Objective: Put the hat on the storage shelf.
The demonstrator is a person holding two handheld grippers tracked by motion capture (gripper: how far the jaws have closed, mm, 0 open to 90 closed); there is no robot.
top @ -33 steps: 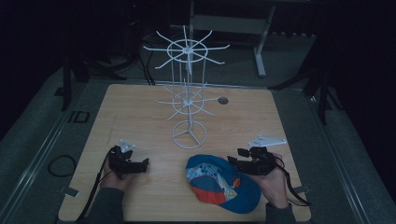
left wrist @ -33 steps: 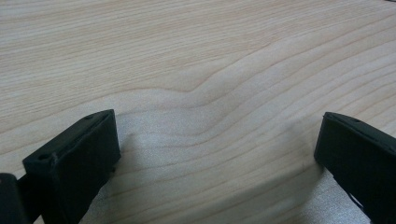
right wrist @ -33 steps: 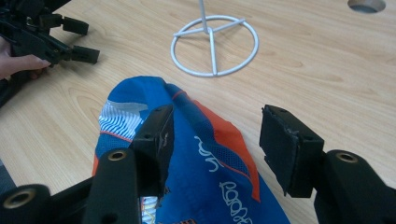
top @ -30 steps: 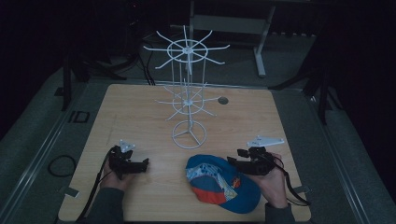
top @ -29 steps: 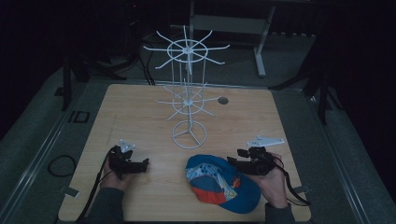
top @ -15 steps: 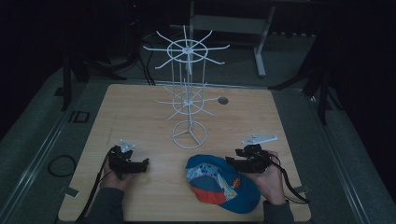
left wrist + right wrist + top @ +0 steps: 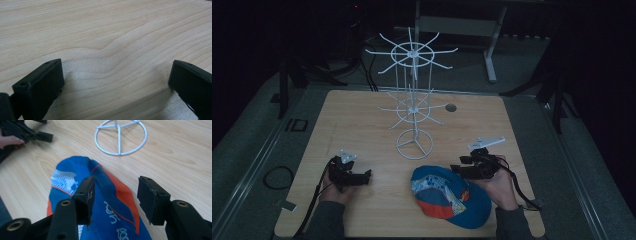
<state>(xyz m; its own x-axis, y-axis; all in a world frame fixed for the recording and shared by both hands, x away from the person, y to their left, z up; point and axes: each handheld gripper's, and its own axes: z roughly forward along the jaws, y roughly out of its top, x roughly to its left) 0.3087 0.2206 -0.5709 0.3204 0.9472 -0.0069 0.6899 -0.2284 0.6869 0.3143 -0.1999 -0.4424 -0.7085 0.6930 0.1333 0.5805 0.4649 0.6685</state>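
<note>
Cap [image 7: 451, 195]: blue and orange, flat on table [image 7: 352, 115], lower centre of high view, below ring base of white wire rack [image 7: 413, 111].
Right gripper [image 7: 115, 195]: jaws apart, empty, poised over cap's orange edge.
Left gripper [image 7: 116, 82]: jaws wide, empty, over bare wood, lower left.
Likely step: grasp cap. Advice: straddle raised fabric edge, close squarely.

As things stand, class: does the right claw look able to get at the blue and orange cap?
Probably yes. The right claw is open, poised just over the blue and orange cap, with nothing between them; the white wire rack stands clear behind it.
</note>
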